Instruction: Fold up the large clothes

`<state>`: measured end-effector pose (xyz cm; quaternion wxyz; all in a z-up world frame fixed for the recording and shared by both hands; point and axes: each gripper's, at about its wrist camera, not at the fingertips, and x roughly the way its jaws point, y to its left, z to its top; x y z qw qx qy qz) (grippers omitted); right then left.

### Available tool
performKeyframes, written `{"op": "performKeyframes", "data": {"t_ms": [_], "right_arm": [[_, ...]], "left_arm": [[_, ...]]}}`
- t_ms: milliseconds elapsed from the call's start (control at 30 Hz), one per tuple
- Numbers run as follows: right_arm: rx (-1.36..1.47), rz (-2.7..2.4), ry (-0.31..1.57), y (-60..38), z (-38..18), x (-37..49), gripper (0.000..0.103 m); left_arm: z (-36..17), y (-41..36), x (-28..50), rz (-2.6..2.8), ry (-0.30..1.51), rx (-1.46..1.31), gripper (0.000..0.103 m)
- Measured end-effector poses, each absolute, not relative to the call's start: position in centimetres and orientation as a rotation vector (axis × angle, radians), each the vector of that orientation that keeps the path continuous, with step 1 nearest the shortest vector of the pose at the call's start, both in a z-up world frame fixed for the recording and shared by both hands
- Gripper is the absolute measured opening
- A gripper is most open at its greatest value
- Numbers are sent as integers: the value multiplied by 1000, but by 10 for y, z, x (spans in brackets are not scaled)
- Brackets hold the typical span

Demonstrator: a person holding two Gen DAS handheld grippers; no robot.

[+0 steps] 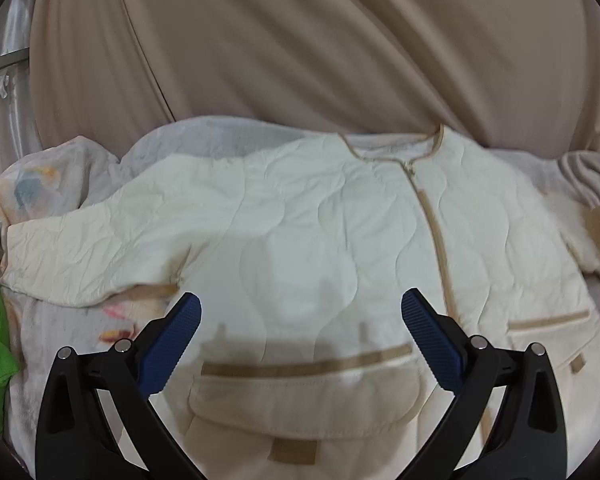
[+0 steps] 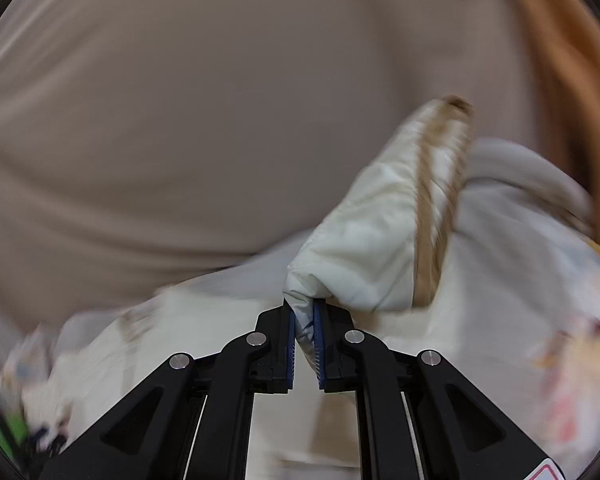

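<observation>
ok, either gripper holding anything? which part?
Right gripper is shut on the cream jacket, pinching a fold of its sleeve near the tan-trimmed cuff. Left gripper is open, holding nothing.

Home bedroom: floral bedding (image 1: 48, 184), curtain (image 1: 300, 40)

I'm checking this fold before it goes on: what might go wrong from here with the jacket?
1. The right hand-held gripper pinches only a small bunch of the quilted jacket sleeve; it may slip out.
2. The left hand-held gripper is open above the jacket front, holding nothing, so the body may drag.
3. The floral bedsheet beneath is rumpled and could bunch up.
</observation>
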<state>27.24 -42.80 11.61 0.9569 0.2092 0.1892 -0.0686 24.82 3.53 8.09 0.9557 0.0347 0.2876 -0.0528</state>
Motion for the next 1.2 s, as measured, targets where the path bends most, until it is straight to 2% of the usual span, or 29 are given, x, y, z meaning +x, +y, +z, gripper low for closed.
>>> {"op": "performKeyframes", "data": {"t_ms": [133,267,300,333,400,467,567,667,700,767,800,833,867,900,1067,1133,1200], "right_arm": [[243,187,469,-278,125,341,11],[117,349,631,-178,80,388,27],[91,356,651,-168,72,391,28],[72,364,657,-163,68,387,28],[73,366,634,-172,69,371,38],[118,338,595,-202,72,349,55],[195,212,573,-266,66,310,63],[252,81,612,-326,45,278,64],[277,52,632,-342,38,272,64],[335,6,672,-369,23,267,64],[358,-9,685,-379,17,267,64],[375,-16,694,-384,14,269,64],[387,-20,698,-389,12,275,64],[390,-22,696,-389,11,276,64],[395,8,648,-367,17,299,56],[371,30,631,-357,17,302,56],[320,26,679,-347,9,313,48]], "left_arm": [[99,40,259,-150,568,-16,98],[103,49,284,-187,604,-112,98],[102,51,290,-191,616,-129,98],[99,54,296,-200,633,-147,98],[91,56,310,-231,679,-184,98],[81,54,324,-260,722,-207,98],[63,44,345,-284,790,-208,98],[37,39,365,-301,886,-262,98],[31,39,367,-304,899,-272,93],[28,34,370,-316,897,-252,74],[29,31,370,-337,891,-233,51],[31,28,371,-343,889,-219,36],[36,28,372,-345,876,-210,27],[43,28,373,-361,855,-202,11],[94,49,368,-312,689,-155,9],[93,61,372,-264,676,-132,8],[69,64,382,-224,736,-90,8]]}}
